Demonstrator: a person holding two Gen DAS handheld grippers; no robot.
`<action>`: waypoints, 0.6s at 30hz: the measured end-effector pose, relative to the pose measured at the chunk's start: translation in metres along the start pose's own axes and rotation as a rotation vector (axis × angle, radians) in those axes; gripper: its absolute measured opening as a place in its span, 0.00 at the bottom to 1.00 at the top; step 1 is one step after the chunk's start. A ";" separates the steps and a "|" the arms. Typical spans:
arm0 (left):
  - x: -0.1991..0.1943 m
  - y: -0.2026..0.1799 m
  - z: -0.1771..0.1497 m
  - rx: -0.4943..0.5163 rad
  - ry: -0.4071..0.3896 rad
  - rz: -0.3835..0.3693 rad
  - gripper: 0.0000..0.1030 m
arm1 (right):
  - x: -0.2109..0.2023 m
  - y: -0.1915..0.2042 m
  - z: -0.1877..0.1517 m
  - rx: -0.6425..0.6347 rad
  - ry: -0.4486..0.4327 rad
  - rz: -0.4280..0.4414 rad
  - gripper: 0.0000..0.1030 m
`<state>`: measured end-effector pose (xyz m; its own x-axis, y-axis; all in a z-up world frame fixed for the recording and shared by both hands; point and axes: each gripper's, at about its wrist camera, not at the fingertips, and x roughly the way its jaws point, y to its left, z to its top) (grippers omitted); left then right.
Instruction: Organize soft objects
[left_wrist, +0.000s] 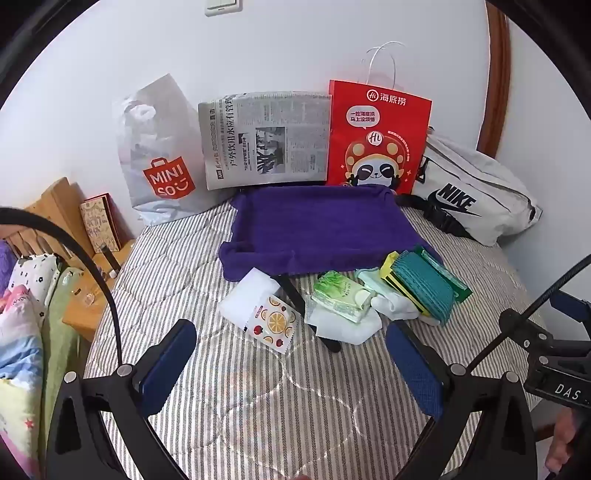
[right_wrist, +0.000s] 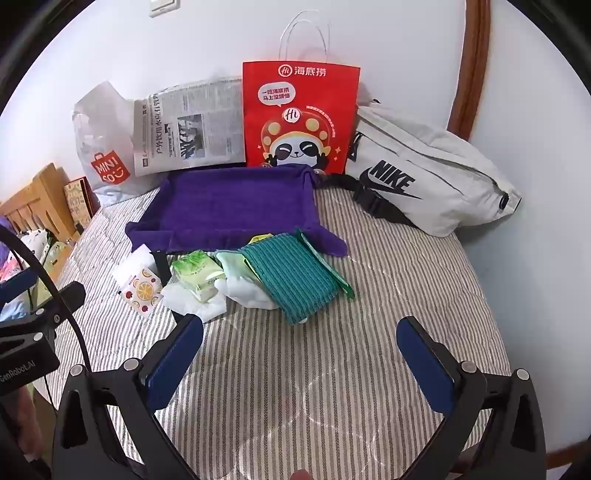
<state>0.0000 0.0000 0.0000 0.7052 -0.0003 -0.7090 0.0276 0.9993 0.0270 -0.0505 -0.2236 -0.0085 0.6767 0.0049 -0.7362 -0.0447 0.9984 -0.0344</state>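
Bed (left_wrist: 258, 387), striped grey-and-white cover; all items below resting on it.

Left gripper (left_wrist: 291, 354): raised over the near cover, jaws wide apart, nothing between them.
Right gripper (right_wrist: 301, 350): likewise over the near cover, jaws wide apart, holding nothing.

Purple tray (left_wrist: 314, 225), soft fabric sides, set toward the wall.

Pile of soft things, just in front of the tray's near edge, ahead of both grippers:
- fruit-print packet (left_wrist: 272, 321), far left, lying on a white cloth (left_wrist: 243, 299)
- green tissue pack (left_wrist: 341, 295), middle, on a white towel (left_wrist: 347, 326)
- white socks (left_wrist: 393, 306), beside the tissue pack
- teal knitted cloth (right_wrist: 295, 275), right end, overlapping the socks
- green packet (right_wrist: 325, 262), flat, touching the teal cloth's right edge

Against the wall behind the tray, left to right:
- grey shopping bag (left_wrist: 159, 155)
- newspaper (left_wrist: 264, 140), propped upright
- red paper bag (left_wrist: 376, 140), panda print, upright
- white waist bag (left_wrist: 476, 192), lying on its side

Wooden nightstand (left_wrist: 79, 314), left of the bed.
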 end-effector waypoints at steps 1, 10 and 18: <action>0.000 0.000 0.000 -0.002 0.001 -0.003 1.00 | 0.000 0.000 0.000 0.000 -0.002 0.003 1.00; -0.003 0.000 0.000 -0.012 0.002 -0.012 1.00 | -0.003 0.003 -0.002 -0.006 -0.009 -0.006 1.00; -0.001 0.002 0.000 -0.011 0.011 -0.014 1.00 | -0.005 0.002 -0.002 -0.007 -0.009 -0.008 1.00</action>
<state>-0.0010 0.0019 0.0009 0.6969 -0.0139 -0.7170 0.0296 0.9995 0.0094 -0.0551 -0.2217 -0.0062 0.6838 -0.0021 -0.7297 -0.0444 0.9980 -0.0444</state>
